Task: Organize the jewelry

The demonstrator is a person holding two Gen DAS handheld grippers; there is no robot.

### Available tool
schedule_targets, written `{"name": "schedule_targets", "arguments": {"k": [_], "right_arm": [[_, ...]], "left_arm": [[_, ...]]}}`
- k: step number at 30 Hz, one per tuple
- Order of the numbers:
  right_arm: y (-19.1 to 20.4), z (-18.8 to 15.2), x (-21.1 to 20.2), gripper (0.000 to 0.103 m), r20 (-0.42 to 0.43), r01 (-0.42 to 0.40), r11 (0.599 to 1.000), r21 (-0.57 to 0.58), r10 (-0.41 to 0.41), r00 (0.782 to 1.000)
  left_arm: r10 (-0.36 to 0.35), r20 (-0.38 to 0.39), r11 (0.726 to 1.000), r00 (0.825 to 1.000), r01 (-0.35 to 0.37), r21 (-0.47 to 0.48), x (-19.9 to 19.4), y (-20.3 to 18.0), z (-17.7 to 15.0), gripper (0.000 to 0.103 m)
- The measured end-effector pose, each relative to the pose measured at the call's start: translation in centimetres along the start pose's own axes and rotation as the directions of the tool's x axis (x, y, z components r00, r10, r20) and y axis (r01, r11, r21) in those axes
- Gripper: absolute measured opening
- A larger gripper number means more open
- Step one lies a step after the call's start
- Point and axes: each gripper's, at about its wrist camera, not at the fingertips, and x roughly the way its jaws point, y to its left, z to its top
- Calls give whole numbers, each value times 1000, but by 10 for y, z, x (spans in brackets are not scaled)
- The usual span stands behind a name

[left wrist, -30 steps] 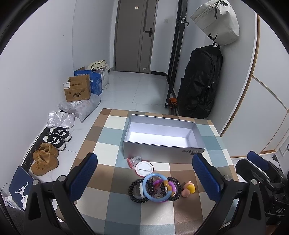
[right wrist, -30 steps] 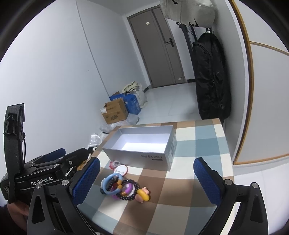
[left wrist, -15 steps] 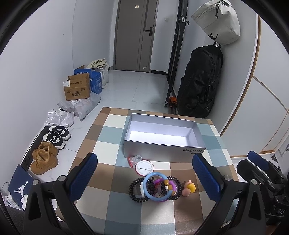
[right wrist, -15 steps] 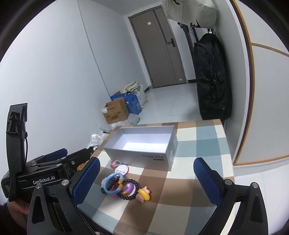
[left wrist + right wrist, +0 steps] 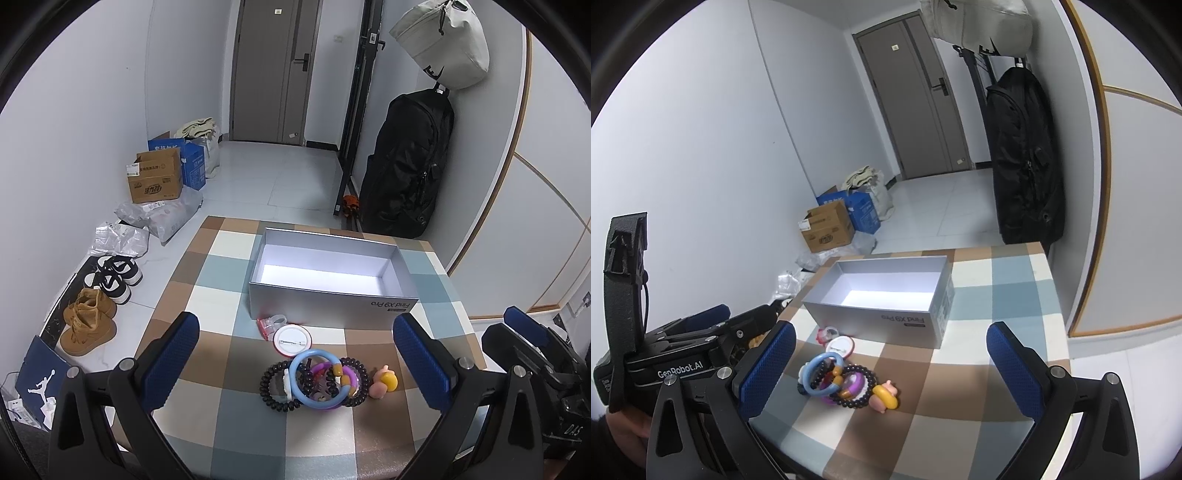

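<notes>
A pile of jewelry lies on the checkered tablecloth: a blue ring bracelet (image 5: pixel 317 379) over black bead bracelets (image 5: pixel 273 391), a purple and yellow bracelet (image 5: pixel 347 376), a pink-yellow charm (image 5: pixel 385 381), a round red-rimmed case (image 5: pixel 292 339) and a small pink piece (image 5: pixel 266 325). An empty grey box (image 5: pixel 328 275) stands behind them. My left gripper (image 5: pixel 295 373) is open, held above the pile's near side. My right gripper (image 5: pixel 890 373) is open, to the right of the pile (image 5: pixel 838 380); the box (image 5: pixel 882 295) is beyond it.
The table (image 5: pixel 207 369) is small, with its left edge dropping to the floor, where shoes (image 5: pixel 88 325), bags and cardboard boxes (image 5: pixel 155 181) lie. A black backpack (image 5: pixel 406 162) hangs by the right wall. The left gripper's body (image 5: pixel 676 354) shows at the right wrist view's left.
Both grippers have drifted very slightly; the jewelry and box have not moved.
</notes>
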Motion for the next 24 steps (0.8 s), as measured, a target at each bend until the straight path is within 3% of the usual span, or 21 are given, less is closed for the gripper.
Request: {"name": "schedule_targets", "arguments": {"k": [16, 24], "right_arm": [[1, -1, 4, 103, -23, -6, 1000, -6, 6, 1000], [1, -4, 13, 103, -72, -9, 1000, 4, 9, 997]], "left_arm": [[-24, -24, 1000, 999, 24, -18, 3, 4, 2, 102], [-59, -76, 997, 995, 56, -51, 9, 14, 4, 102]]}}
